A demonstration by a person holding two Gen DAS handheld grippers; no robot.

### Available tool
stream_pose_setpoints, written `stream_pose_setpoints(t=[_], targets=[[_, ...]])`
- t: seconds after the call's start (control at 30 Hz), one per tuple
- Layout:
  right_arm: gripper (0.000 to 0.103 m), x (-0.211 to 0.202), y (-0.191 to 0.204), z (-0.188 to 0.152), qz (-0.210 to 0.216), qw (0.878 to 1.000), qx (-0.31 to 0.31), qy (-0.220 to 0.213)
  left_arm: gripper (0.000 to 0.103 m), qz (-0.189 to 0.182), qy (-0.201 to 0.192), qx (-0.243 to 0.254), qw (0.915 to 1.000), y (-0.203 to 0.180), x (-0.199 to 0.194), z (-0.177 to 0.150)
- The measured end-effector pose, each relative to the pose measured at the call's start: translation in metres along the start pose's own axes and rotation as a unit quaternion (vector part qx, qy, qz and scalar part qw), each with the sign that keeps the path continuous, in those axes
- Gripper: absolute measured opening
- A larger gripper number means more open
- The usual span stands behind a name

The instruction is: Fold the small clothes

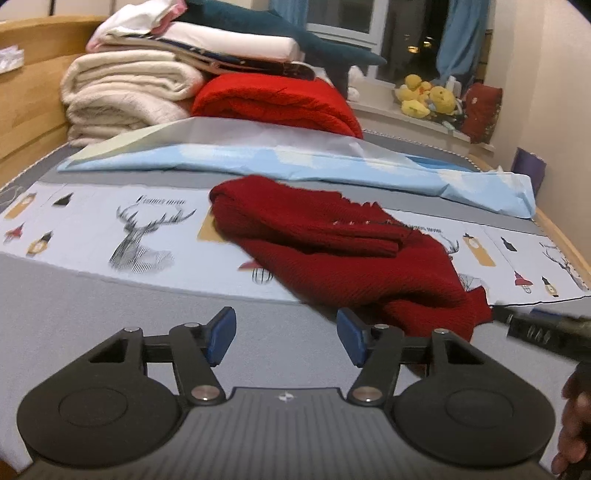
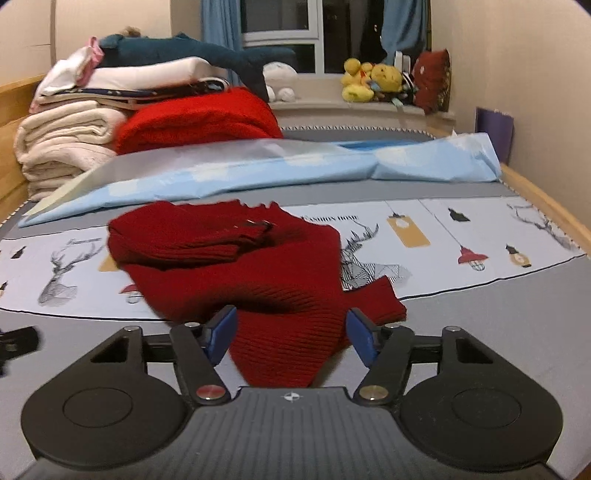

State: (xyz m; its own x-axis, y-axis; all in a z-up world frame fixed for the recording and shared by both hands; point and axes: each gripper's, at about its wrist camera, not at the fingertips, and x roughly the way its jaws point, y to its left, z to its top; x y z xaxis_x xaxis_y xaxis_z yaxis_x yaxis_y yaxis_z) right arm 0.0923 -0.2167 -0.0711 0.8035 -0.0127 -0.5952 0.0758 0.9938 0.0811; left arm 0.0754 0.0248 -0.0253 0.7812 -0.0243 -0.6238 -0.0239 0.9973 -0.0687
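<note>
Light: warm indoor light, evenly bright; window dark.
Blur: slight smear on the red sweater.
Edges: fisheye bending, black corners.

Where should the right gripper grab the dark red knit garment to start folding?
Take the near hem of the dark red knit garment, coming in low from the near side. That edge lies flat toward the right gripper, already between its open jaws.

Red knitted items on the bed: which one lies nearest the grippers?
The dark red garment, crumpled on the deer-print sheet; the brighter red knit sits folded far back beside the towels.
</note>
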Motion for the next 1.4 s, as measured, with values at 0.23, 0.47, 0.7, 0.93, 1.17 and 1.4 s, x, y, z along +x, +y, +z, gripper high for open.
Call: stream_pose_setpoints(t=[0.23,0.47,0.7,0.93,1.17,1.4], targets=[[0.068,0.077,-0.022,-0.013,0.018,0.994,0.036,0.103,0.064,-0.025,0.017,-0.019,0.9994,0.012,0.082,0.028],[0.068,0.124,-0.030,-0.016,0.048,0.982,0.100,0.156,0.065,-0.106,0.110,-0.151,0.9766,0.022,0.183,0.026],[0.043,0.137,-0.022,-0.012,0.065,0.983,0.087,0.145,0.067,-0.142,0.165,-0.258,0.9411,0.020,0.252,0.018],[0.014,0.114,-0.059,0.026,0.066,0.990,0.118,0.046,0.022,-0.159,0.134,-0.294,0.9330,0.021,0.254,0.030],[0.000,0.052,-0.095,0.078,-0.037,0.987,0.058,-0.149,0.017,-0.220,0.143,-0.145,0.9539,-0.023,0.196,0.063],[0.004,0.075,-0.134,0.063,-0.066,0.987,0.143,-0.044,0.017,-0.175,0.227,-0.099,0.9530,-0.010,0.209,0.040]])
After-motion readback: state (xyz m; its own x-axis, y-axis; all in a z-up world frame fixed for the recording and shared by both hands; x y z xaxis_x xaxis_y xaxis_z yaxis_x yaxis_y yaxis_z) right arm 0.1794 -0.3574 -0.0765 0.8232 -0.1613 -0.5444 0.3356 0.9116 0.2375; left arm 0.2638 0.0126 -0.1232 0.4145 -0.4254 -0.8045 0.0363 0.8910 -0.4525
